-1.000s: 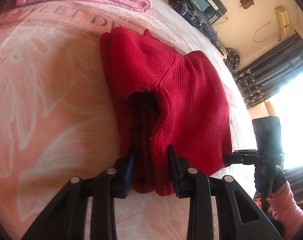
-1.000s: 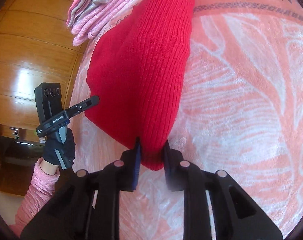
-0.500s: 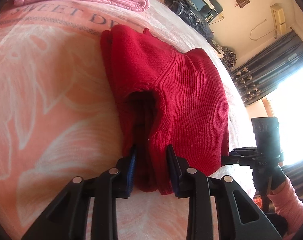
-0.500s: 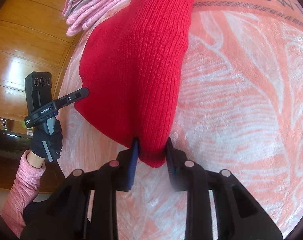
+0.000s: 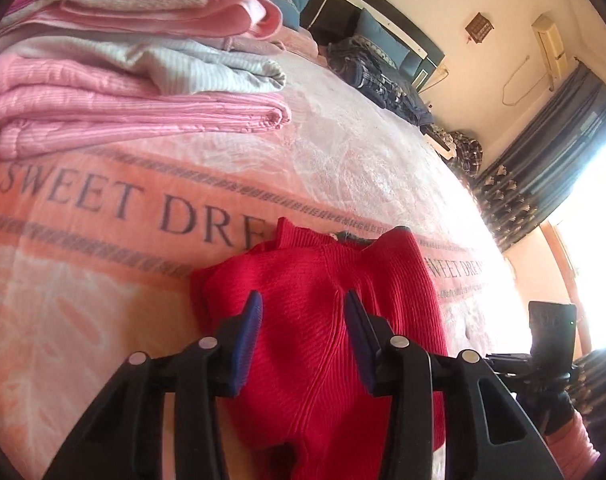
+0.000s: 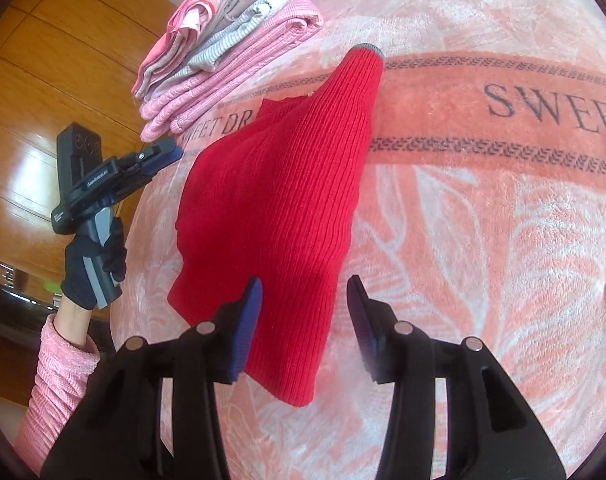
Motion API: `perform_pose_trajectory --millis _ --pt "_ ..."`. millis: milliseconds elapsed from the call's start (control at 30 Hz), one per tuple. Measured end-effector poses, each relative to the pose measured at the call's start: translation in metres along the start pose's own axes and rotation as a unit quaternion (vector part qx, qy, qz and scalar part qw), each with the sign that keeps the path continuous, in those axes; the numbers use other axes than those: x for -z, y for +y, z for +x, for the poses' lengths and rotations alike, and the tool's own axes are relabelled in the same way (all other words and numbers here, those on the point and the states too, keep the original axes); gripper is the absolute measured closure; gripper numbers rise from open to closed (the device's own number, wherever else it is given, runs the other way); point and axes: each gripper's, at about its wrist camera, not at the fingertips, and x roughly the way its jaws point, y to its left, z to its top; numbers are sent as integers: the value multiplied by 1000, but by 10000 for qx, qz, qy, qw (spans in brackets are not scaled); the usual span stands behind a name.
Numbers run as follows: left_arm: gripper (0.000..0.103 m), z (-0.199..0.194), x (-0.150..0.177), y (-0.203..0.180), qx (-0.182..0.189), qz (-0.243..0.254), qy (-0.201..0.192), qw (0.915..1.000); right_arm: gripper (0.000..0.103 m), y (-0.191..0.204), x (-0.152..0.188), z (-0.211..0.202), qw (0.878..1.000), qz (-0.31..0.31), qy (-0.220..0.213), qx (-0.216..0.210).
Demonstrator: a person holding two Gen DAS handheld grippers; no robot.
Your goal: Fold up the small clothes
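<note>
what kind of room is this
Most likely a bedroom: a "SWEET DREAM" bed blanket under the red sweater, a dark headboard behind, and window curtains.

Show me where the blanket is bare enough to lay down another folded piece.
Free: the peach leaf-patterned blanket right of the red knitted sweater, below the lettered band. Crowded: the far left edge, where the stack of folded pink and grey clothes lies.

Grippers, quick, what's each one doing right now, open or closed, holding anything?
Left gripper: open, holding nothing, above the red sweater.
Right gripper: open, holding nothing.
</note>
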Motion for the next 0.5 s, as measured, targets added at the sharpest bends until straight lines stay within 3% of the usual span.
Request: perform_pose_trajectory --millis 233,367,500 --pt "49 67 -24 -31 -331 581 436 9968 58 -27 -2 8 9994 291 28 -203" --pt "47 92 -28 -46 -555 998 708 9909 57 -42 1 8 9988 404 42 -283" --pt "50 114 -25 -45 -760 1074 917 9871 57 -51 5 7 9987 417 52 -298"
